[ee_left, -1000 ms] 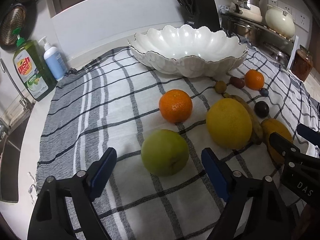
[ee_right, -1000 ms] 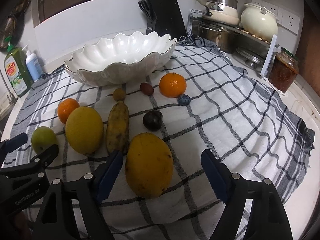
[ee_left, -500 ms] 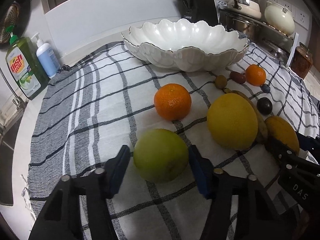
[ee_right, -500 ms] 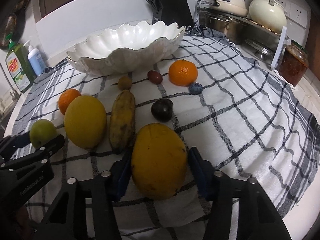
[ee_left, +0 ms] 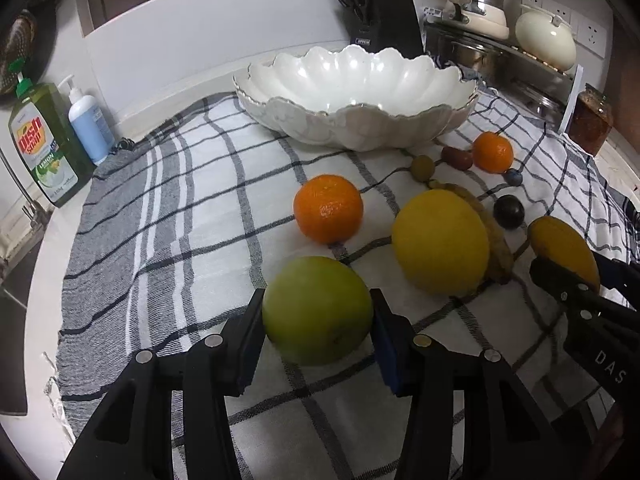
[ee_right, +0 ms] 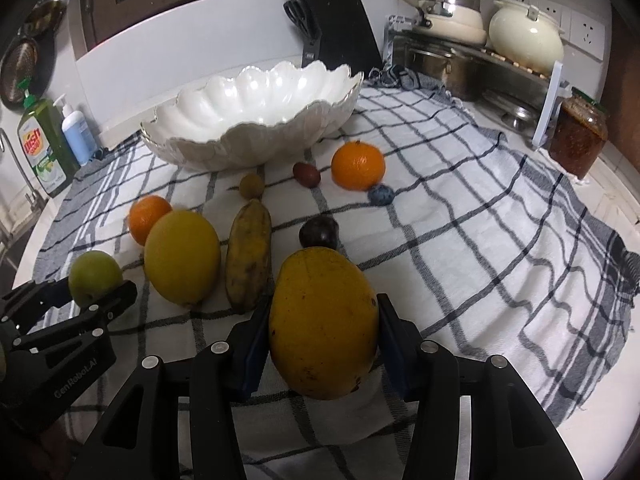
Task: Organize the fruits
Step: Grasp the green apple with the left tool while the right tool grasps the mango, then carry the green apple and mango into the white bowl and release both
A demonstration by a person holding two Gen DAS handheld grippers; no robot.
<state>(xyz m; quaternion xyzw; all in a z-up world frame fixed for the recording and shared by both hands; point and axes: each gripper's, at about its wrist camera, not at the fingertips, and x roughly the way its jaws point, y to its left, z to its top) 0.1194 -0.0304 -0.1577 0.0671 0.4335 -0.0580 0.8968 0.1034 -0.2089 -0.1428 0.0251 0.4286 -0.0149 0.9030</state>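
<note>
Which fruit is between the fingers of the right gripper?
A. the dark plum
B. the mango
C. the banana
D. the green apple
B: in the right wrist view, the right gripper has its blue pads on both sides of the yellow mango; the green apple sits in the left gripper.

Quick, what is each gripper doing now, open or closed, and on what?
Left gripper: jaws closing, pads against the green apple on the cloth.
Right gripper: closed on the mango, one pad on each side.
</note>
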